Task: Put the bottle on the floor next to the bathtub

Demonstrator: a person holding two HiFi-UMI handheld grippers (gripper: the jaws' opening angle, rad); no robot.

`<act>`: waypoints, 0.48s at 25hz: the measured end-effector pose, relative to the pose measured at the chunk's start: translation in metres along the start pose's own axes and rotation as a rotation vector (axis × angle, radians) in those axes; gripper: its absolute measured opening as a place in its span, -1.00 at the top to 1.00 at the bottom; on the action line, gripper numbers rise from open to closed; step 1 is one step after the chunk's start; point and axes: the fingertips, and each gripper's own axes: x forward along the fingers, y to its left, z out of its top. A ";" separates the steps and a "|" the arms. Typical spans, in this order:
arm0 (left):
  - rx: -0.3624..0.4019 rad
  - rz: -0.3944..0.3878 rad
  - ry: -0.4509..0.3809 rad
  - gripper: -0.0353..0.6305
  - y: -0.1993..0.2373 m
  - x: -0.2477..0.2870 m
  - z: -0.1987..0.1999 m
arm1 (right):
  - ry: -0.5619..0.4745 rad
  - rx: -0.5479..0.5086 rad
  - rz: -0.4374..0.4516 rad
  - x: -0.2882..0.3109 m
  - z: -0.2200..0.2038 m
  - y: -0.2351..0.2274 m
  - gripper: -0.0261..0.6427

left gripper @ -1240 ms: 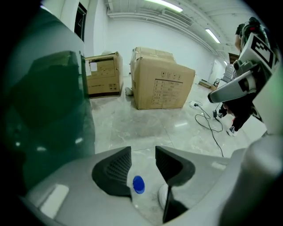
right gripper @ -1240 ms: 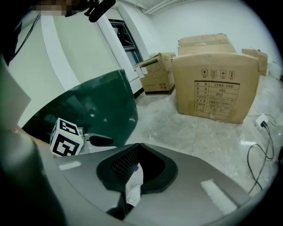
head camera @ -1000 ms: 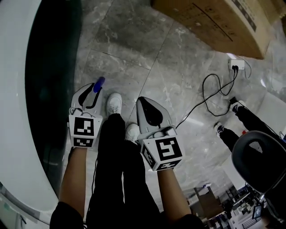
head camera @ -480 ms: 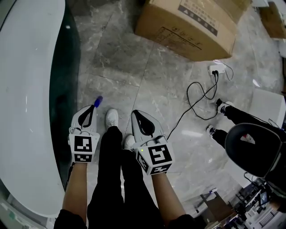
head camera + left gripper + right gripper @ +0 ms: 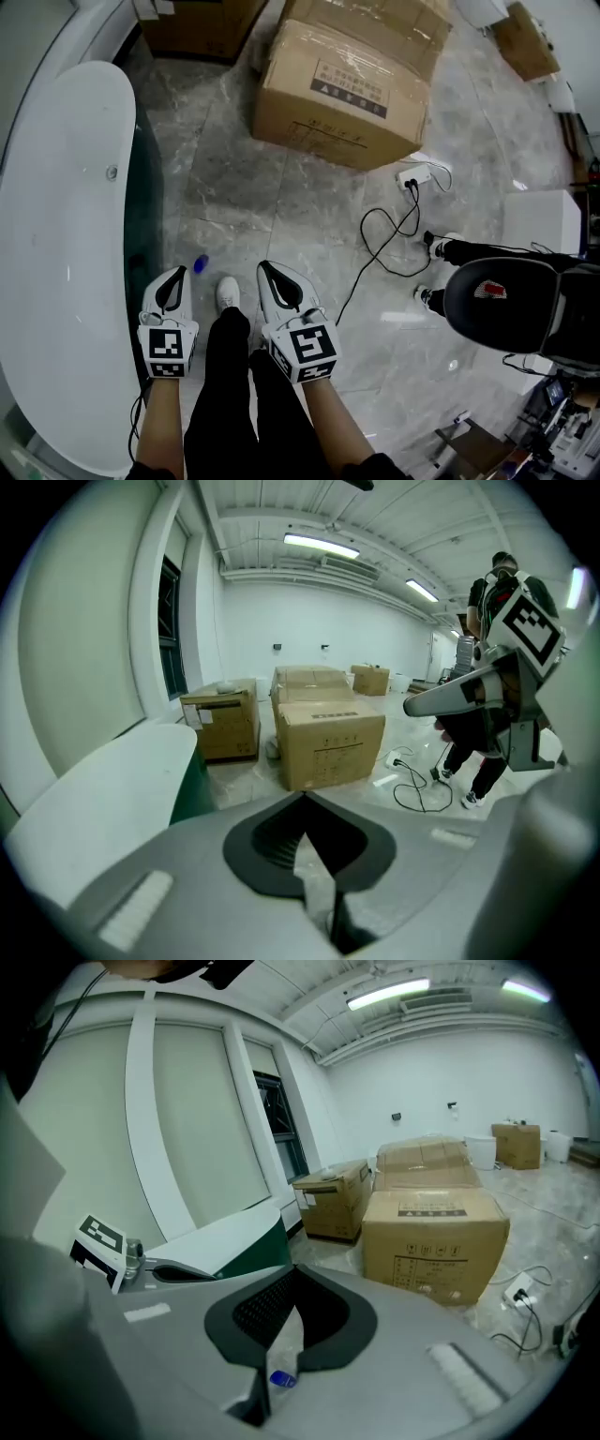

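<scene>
Head view: my left gripper (image 5: 175, 277) and right gripper (image 5: 269, 274) are both clenched, nothing in them. The blue-capped bottle (image 5: 200, 264) stands on the floor (image 5: 309, 206) just right of my left jaw tips, beside the bathtub (image 5: 66, 234).

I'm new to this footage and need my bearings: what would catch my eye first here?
The long white bathtub fills the left of the head view, and the small blue-capped bottle sits on the grey floor beside it, just ahead of the left tongs. A big cardboard box stands further ahead, and a second person stands at the right, near a white power strip.
</scene>
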 end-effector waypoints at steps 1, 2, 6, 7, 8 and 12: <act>0.004 0.003 -0.008 0.89 -0.002 -0.006 0.010 | -0.013 -0.001 -0.001 -0.006 0.009 0.000 0.85; 0.008 0.007 -0.017 0.89 -0.003 -0.011 0.020 | -0.026 -0.001 -0.004 -0.012 0.019 -0.001 0.85; 0.001 0.033 -0.059 0.89 -0.011 -0.036 0.062 | -0.072 -0.011 -0.017 -0.046 0.055 -0.005 0.85; -0.008 0.041 -0.076 0.89 -0.013 -0.044 0.074 | -0.082 -0.015 -0.022 -0.055 0.063 -0.007 0.85; -0.014 0.049 -0.094 0.89 -0.014 -0.052 0.085 | -0.092 -0.017 -0.027 -0.064 0.071 -0.008 0.85; -0.006 0.079 -0.146 0.89 -0.015 -0.088 0.119 | -0.140 -0.023 -0.040 -0.093 0.104 -0.008 0.86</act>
